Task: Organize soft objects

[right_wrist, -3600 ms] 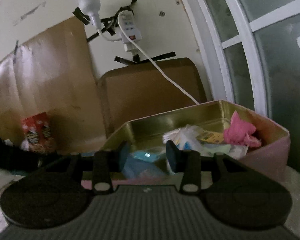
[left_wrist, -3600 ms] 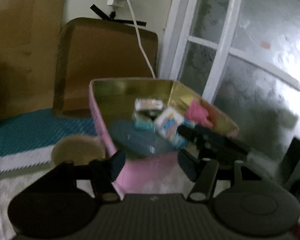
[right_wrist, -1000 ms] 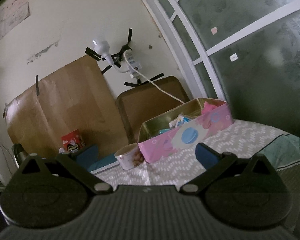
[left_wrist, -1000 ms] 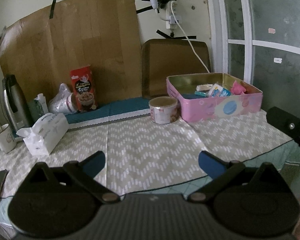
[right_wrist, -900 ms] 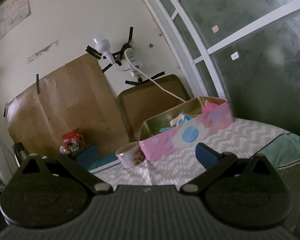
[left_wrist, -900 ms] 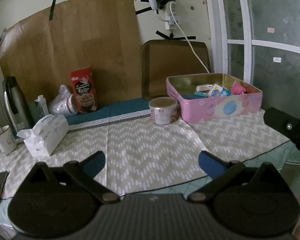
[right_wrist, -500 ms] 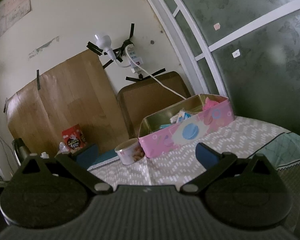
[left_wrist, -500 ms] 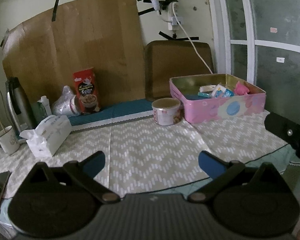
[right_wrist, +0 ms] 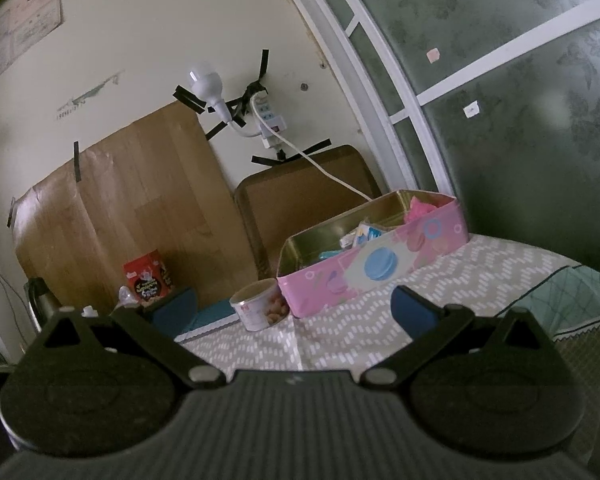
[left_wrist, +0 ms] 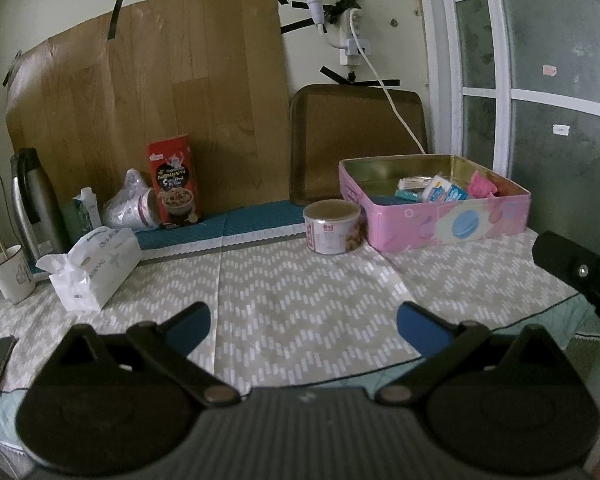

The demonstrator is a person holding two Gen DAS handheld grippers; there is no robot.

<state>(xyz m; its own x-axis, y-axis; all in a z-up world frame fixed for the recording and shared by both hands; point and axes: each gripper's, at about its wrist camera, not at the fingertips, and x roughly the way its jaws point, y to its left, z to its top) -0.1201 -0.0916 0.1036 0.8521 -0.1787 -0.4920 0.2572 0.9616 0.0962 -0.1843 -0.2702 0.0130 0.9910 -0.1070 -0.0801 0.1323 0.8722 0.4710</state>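
Sitting far right on the table [left_wrist: 300,280], the pink tin [left_wrist: 440,224] held soft things. Both the left gripper [left_wrist: 303,324] and right gripper [right_wrist: 294,308] were wide open, holding nothing.

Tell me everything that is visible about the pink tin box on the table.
The pink tin box is rectangular, lidless and looks like metal, gold inside, with a blue macaron picture on its front wall. It sits flat at the far right of the patterned tablecloth, before a brown tray leaning on the wall. Inside lie small packets and a pink soft item. A round can stands at its left corner; whether they touch is unclear.
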